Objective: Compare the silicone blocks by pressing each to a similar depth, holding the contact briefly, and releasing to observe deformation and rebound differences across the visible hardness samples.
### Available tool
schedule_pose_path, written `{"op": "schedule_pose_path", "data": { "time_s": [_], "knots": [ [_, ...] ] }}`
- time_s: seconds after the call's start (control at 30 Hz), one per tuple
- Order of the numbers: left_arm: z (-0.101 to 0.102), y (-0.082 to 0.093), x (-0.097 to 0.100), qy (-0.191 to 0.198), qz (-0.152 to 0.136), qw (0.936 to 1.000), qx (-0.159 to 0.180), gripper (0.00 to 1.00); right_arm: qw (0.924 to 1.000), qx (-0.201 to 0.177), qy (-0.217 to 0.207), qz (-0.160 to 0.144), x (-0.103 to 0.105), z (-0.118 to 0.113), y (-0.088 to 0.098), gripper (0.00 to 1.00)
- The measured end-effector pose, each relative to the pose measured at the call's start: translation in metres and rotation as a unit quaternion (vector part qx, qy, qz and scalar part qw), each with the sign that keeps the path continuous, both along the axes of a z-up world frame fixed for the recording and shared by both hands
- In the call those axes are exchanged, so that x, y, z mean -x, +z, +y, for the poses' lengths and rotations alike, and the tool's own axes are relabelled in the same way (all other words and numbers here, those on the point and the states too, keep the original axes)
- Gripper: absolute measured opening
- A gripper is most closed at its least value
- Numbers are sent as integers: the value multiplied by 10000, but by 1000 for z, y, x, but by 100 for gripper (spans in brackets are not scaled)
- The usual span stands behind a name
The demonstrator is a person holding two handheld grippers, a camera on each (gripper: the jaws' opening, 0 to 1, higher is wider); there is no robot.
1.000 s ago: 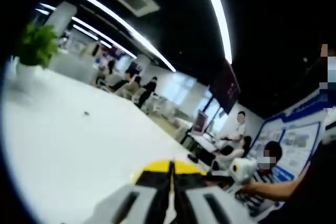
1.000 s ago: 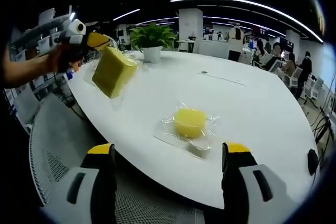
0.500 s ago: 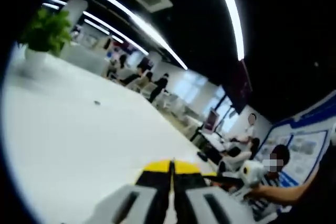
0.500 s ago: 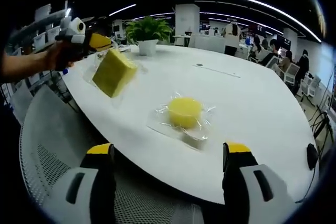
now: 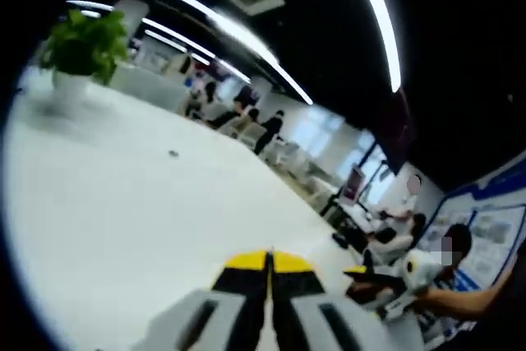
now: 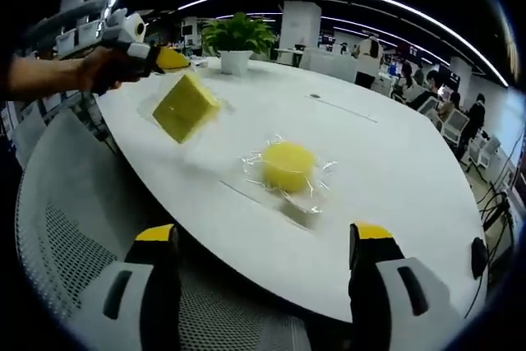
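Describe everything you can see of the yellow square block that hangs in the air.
The square block is dull yellow with flat faces and sharp edges, sealed in a clear plastic bag. It hangs tilted, one corner down, above the white table without touching it. The left tongs are shut on the bag at its top.

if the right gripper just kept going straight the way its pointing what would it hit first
Probably the round yellow block in its clear wrap on the white table, centred ahead of the open right gripper; depth is unclear, so the table edge might come first.
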State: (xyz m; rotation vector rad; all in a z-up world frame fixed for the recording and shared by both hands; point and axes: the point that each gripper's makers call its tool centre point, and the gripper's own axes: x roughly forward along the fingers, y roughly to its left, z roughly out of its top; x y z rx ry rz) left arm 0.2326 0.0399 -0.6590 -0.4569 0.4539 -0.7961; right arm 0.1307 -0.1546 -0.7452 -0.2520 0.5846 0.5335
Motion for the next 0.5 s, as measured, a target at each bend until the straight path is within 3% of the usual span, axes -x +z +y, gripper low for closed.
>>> {"op": "schedule_pose_path", "data": {
  "time_s": [0.4,0.5],
  "knots": [
    [15,-14,-26,256,-86,9989,-396,0,9995,-226,-241,-16,-5,-6,0,84],
    [22,-20,-35,375,-191,9967,-701,0,9993,-269,-266,-30,-5,-6,1,84]
  ]
}}
